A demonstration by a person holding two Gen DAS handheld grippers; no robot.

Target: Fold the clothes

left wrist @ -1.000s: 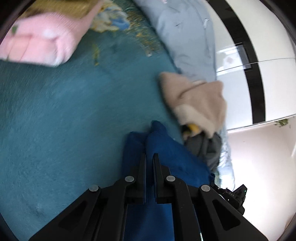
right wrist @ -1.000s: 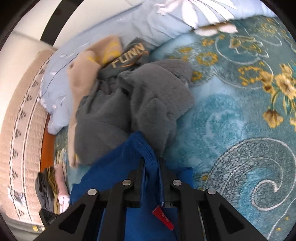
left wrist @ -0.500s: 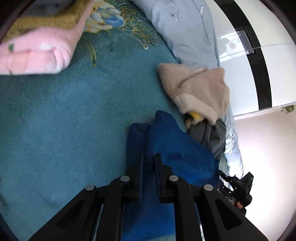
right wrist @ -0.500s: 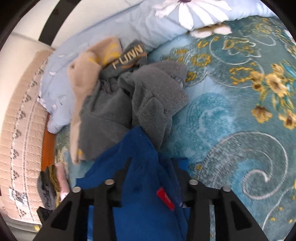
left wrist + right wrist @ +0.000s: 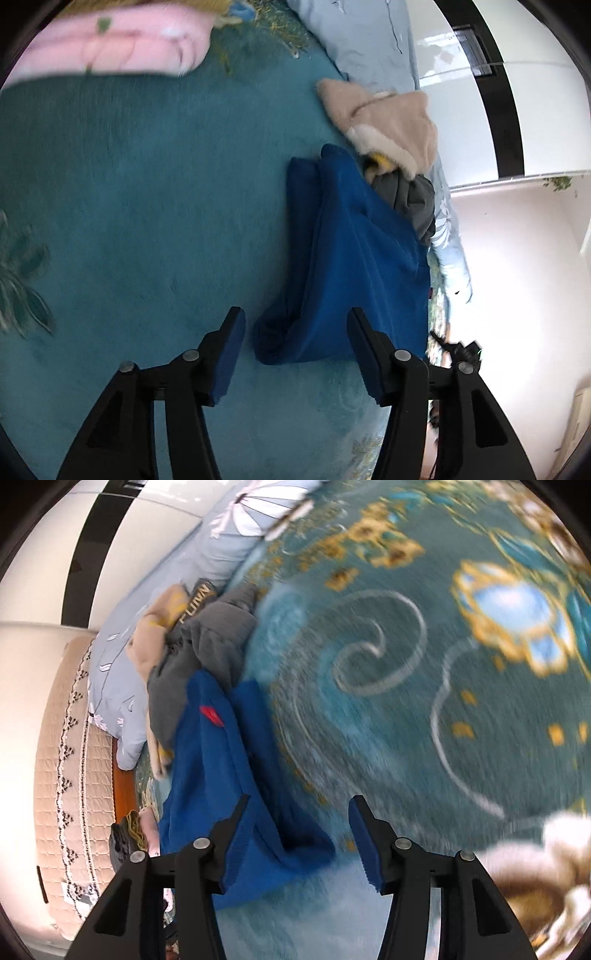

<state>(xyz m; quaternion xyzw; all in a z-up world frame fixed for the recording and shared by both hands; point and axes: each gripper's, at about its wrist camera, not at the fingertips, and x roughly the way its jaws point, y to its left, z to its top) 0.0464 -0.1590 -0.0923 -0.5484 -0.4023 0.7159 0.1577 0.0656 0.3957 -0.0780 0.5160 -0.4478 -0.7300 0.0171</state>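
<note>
Blue garment (image 5: pixel 347 258) on the teal bedspread (image 5: pixel 147 221), seen from both wrists. In the left wrist view it runs as a long rumpled band from the centre down to the lower middle of the frame, its near end bunched just ahead of my left gripper (image 5: pixel 295 347), slightly right of the gap. Both fingers there stand wide apart and hold nothing.

In the right wrist view the same blue garment (image 5: pixel 218 760) fills the lower left; its near folds reach under my right gripper (image 5: pixel 299 830), lying against the left finger. These jaws are also spread and empty.

Long axis points away from both grippers, toward the grey clothing (image 5: pixel 207 642) and beige garment (image 5: pixel 384 118) piled at its far end. Neither hand is clearly nearer.

Motion blur smears the bedspread pattern. I cannot make out whether the cloth is folded or merely dropped, and its far end is hidden among the pile.
</note>
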